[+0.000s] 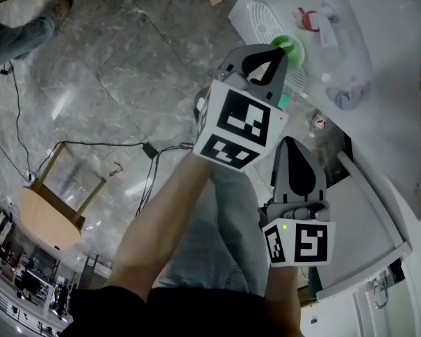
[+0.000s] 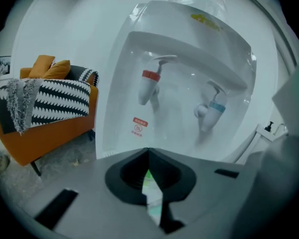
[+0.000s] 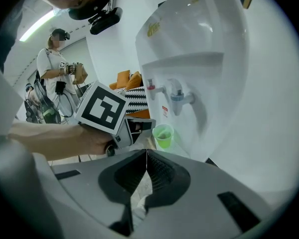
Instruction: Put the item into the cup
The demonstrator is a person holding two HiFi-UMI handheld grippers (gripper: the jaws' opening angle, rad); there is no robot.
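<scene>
A green cup (image 1: 293, 46) stands on the drip tray of a white water dispenser (image 1: 351, 41), under its taps. My left gripper (image 1: 274, 56) hovers right at the cup with its jaws shut and nothing visible between them. In the left gripper view only a green sliver of the cup (image 2: 148, 180) shows below the closed tips (image 2: 148, 151). My right gripper (image 1: 289, 142) is held back, nearer my body, and is shut and empty (image 3: 147, 151). From there I see the cup (image 3: 163, 136) beside the left gripper's marker cube (image 3: 103, 107). What lies inside the cup is too small to tell.
The dispenser has a red tap (image 2: 148, 86) and a blue tap (image 2: 214, 111) above the cup. An orange armchair (image 2: 45, 128) with a striped blanket stands to the left. A wooden stool (image 1: 52, 216) and cables (image 1: 91, 146) are on the marble floor. Another person (image 3: 57, 68) stands behind.
</scene>
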